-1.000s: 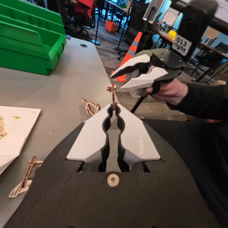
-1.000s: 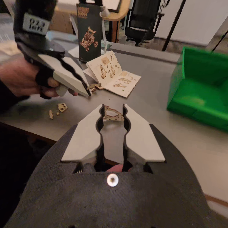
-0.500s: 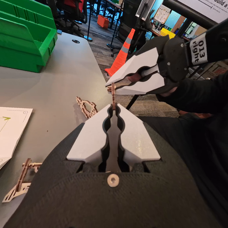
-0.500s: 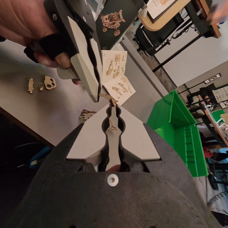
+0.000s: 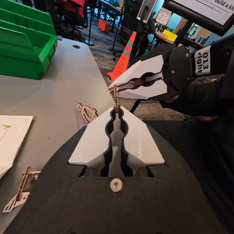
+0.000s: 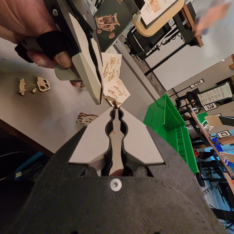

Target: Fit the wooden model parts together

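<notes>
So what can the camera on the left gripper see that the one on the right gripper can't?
Only the left wrist view shows the orange traffic cone on the floor and a wooden piece lying by its own gripper.

Only the right wrist view shows the dark kit box, the open instruction booklet and small loose wooden bits.

Both show the grey table, the green bin, the flat cut-out piece, and both grippers' fingers closed on the same thin wooden part.
</notes>
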`<move>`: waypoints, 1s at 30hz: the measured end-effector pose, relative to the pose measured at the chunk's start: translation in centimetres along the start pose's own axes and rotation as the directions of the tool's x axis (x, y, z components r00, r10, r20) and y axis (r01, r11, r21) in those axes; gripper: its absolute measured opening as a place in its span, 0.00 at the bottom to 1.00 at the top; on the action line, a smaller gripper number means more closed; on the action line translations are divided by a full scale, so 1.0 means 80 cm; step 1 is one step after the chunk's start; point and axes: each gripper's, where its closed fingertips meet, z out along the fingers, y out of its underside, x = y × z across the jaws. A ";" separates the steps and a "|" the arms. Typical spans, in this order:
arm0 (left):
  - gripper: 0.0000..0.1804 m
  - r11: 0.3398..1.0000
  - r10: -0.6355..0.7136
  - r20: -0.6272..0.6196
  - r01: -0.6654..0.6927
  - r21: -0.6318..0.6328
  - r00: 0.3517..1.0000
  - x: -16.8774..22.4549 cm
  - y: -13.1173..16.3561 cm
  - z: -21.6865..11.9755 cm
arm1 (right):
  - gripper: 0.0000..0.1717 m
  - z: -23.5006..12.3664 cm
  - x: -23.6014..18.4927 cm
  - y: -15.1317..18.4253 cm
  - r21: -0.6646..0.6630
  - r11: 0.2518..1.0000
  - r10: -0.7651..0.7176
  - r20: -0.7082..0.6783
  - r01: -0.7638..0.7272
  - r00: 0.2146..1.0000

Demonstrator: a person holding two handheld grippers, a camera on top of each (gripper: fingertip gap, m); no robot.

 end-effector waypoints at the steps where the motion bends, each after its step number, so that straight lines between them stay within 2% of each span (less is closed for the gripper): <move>1: 0.01 1.000 -0.001 -0.002 0.001 0.001 1.000 0.001 0.000 0.000 | 0.01 0.000 0.000 0.000 0.002 1.000 0.006 -0.001 -0.006 1.000; 9: 0.01 1.000 0.004 0.003 -0.004 0.001 1.000 0.000 -0.001 -0.001 | 0.02 0.000 0.003 -0.005 0.011 1.000 -0.007 -0.014 0.007 1.000; 15: 0.01 0.999 0.040 0.039 -0.039 -0.029 0.998 -0.003 0.004 0.003 | 0.04 -0.004 0.000 0.001 0.007 0.998 0.069 0.000 -0.069 0.998; 21: 0.01 0.996 0.084 0.072 -0.081 -0.039 0.994 -0.005 0.003 0.004 | 0.10 -0.009 0.000 0.004 0.029 0.970 0.240 0.051 -0.242 0.969; 25: 0.01 0.993 0.120 0.085 -0.119 -0.015 0.989 -0.003 -0.003 0.002 | 0.12 -0.010 -0.001 0.006 0.037 0.917 0.392 0.104 -0.398 0.914; 30: 0.01 0.989 0.146 0.110 -0.146 -0.017 0.983 -0.004 -0.005 0.002 | 0.16 -0.008 -0.005 0.007 0.030 0.858 0.501 0.173 -0.513 0.848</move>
